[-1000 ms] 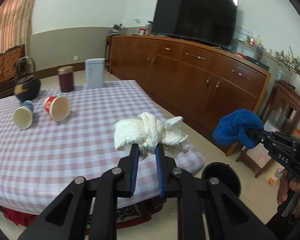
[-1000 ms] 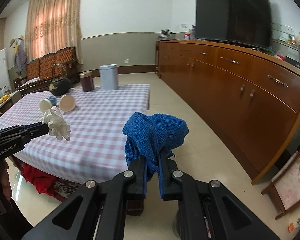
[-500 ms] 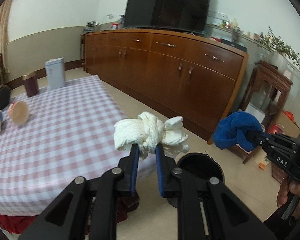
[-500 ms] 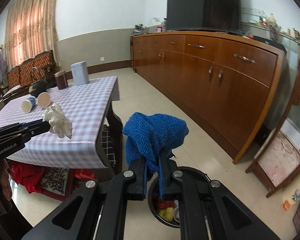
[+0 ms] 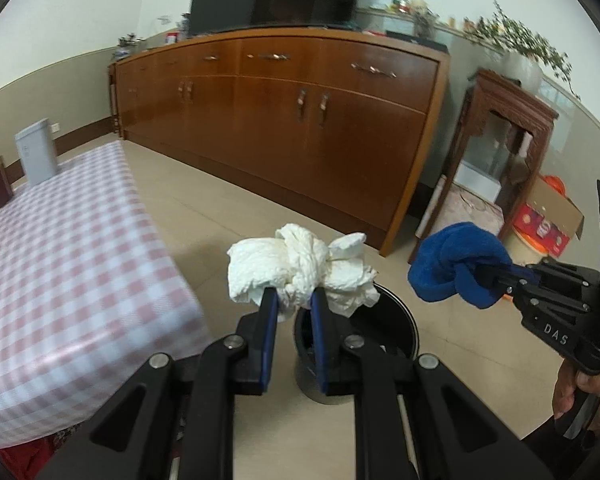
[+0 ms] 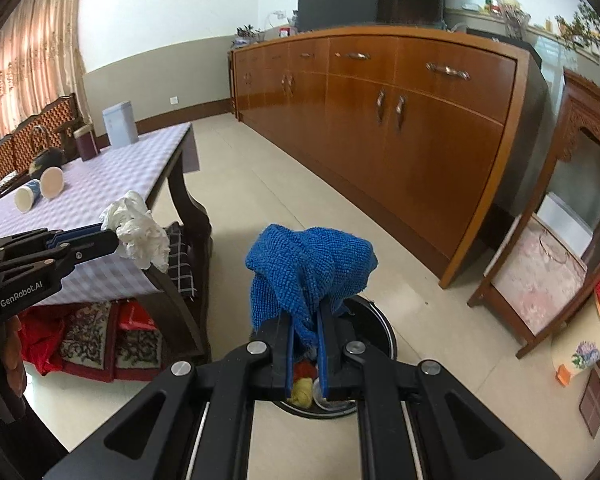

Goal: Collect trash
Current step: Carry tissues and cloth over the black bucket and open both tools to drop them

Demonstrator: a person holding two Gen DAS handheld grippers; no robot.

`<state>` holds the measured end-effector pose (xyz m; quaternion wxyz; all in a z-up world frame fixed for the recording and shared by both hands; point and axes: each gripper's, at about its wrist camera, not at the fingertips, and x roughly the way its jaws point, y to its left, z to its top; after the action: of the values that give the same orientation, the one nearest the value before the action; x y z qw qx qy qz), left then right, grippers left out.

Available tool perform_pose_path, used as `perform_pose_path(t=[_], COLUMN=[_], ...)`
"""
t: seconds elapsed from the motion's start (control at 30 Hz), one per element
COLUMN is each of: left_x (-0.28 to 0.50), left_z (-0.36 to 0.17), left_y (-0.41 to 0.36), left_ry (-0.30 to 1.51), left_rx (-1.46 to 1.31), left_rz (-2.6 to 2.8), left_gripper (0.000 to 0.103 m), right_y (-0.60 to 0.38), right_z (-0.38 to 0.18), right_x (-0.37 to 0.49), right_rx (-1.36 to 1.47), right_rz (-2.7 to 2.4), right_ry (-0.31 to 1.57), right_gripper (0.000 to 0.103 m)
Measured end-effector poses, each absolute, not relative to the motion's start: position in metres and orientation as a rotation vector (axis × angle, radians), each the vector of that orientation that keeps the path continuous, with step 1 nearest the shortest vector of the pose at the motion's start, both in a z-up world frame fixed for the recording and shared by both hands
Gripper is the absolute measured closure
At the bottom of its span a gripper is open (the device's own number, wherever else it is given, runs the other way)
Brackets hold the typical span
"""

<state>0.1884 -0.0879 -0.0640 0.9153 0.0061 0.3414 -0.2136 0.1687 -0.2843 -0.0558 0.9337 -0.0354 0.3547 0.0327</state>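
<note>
My left gripper (image 5: 291, 295) is shut on a crumpled white tissue wad (image 5: 300, 268), held above the near rim of a round black trash bin (image 5: 396, 320) on the floor. My right gripper (image 6: 305, 314) is shut on a bunched blue cloth (image 6: 310, 264), directly over the same black trash bin (image 6: 382, 332), where red and yellow scraps show between its fingers. In the left wrist view the right gripper (image 5: 496, 274) with the blue cloth (image 5: 452, 264) hangs to the right of the bin. In the right wrist view the left gripper (image 6: 114, 238) with the tissue wad (image 6: 140, 232) sits at left.
A table with a pink checked cloth (image 6: 112, 176) stands left of the bin, bearing two tipped paper cups (image 6: 40, 190), a dark canister (image 6: 86, 143) and a pale box (image 6: 120, 125). A long wooden sideboard (image 6: 380, 120) runs behind. A carved wooden stand (image 6: 560, 216) and boxes sit at right.
Both grippers have swung right, away from the table, and sunk toward the floor. The black bin has come into full view under them. Both keep their loads.
</note>
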Motion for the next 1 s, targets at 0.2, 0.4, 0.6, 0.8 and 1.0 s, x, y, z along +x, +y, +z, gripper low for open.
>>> perform_pose_path(t=[0.2, 0.4, 0.6, 0.8, 1.0], left_x=[0.196, 0.205, 0.214, 0.227, 0.242], left_z=[-0.087, -0.111, -0.135, -0.158, -0.181], left_y=[-0.121, -0.148, -0.166, -0.181, -0.193], left_ry=[0.754, 0.81, 0.862, 0.91, 0.962], left_rx=[0.057, 0.093, 0.137, 0.18, 0.201], left_rz=[-0.495, -0.536, -0.566, -0.575, -0.571], left_gripper=[0.085, 0.085, 0.085, 0.085, 0.085], right_y=[-0.307, -0.323, -0.325, -0.323, -0.33], right_z=[-0.079, -0.107, -0.134, -0.167, -0.2], right_x=[0.173, 0.183, 0.193, 0.209, 0.232], right_rx=[-0.066, -0.064, -0.106, -0.186, -0.212], right_rz=[0.046, 0.046, 0.092, 0.174, 0.213], right_ry=[0.781, 0.843, 0.89, 0.94, 1.007], right_gripper=[0.094, 0.094, 0.094, 0.094, 0.094])
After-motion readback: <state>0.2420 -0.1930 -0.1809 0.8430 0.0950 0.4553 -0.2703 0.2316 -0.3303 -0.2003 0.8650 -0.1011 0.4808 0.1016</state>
